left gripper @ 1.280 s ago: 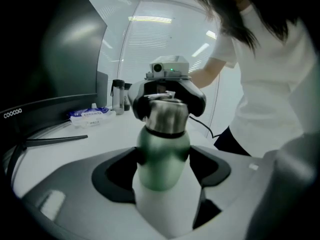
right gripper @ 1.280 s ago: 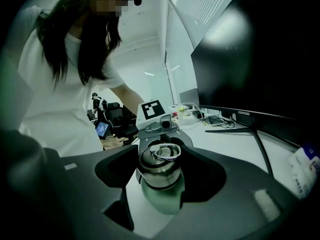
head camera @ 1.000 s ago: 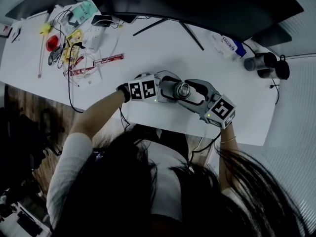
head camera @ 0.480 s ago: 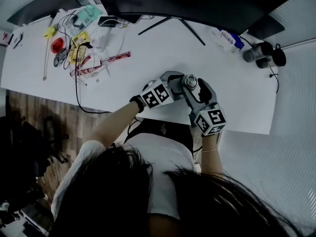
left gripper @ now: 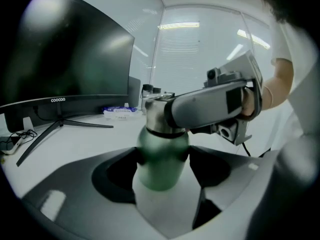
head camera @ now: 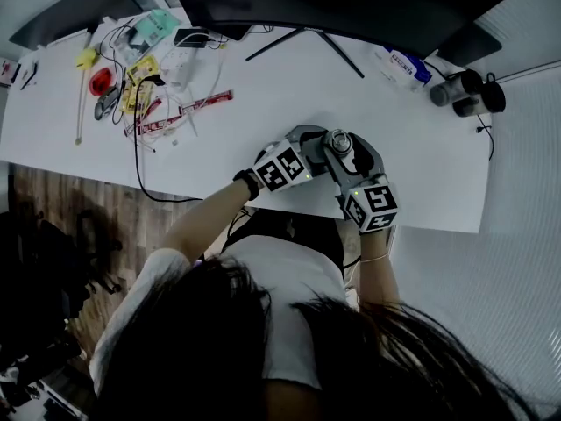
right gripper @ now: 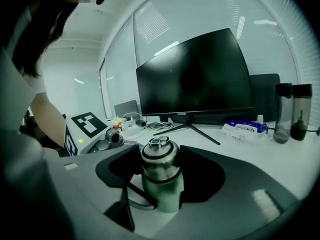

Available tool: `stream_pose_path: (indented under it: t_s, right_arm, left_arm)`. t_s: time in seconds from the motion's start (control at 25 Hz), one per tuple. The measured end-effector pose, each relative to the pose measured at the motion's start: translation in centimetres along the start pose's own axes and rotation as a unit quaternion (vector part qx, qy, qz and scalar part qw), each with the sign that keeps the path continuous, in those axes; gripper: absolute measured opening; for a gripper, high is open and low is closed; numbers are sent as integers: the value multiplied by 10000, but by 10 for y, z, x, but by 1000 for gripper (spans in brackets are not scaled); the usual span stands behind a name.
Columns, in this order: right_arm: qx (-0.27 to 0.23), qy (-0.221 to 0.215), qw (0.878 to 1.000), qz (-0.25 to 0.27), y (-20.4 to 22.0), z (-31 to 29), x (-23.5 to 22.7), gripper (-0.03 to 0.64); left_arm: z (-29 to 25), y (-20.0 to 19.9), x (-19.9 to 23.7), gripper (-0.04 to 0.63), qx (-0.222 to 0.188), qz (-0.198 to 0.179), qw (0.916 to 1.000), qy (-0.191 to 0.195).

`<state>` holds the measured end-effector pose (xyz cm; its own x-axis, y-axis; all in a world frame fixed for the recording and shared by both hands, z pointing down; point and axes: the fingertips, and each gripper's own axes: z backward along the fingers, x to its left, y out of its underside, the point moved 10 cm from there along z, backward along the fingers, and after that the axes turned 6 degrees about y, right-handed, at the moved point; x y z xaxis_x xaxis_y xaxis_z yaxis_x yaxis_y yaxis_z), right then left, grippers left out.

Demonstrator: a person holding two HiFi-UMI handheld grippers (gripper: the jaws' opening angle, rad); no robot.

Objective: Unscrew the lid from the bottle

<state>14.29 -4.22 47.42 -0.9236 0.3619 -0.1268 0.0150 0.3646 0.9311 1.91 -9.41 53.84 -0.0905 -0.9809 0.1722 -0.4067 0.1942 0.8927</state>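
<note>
Green bottle [left gripper: 161,156] with steel lid [right gripper: 159,154], body clamped in left gripper [left gripper: 162,171], right gripper [right gripper: 160,166] just closing snug round lid.

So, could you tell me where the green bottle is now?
In the head view the bottle stands right of centre, near the front edge of the table, clamped in the left gripper.
</note>
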Motion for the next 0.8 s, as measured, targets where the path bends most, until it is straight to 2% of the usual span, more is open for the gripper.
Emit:
stream_pose_path:
  t_s: [0.16,0.32,0.6,0.8]
  right_arm:
    - [157,-686,9973,204,-5,-4,-9,255]
    - [306,-1524,9864,531,-9,-10,-17,255]
    - [567,-2865,9508,1035,-12,-18,-31,255]
    - [858,-3695,9156,1334,-22,-25,-37,255]
  left_arm:
    - [3,-1,7,382,78,-125,9991,398]
    - [5,-4,13,383,325,-284,9958,802]
    - [3,-8,22,383,574,-778,9822,1612]
    - [0,-8,28,382,619,-1075,9709,2050]
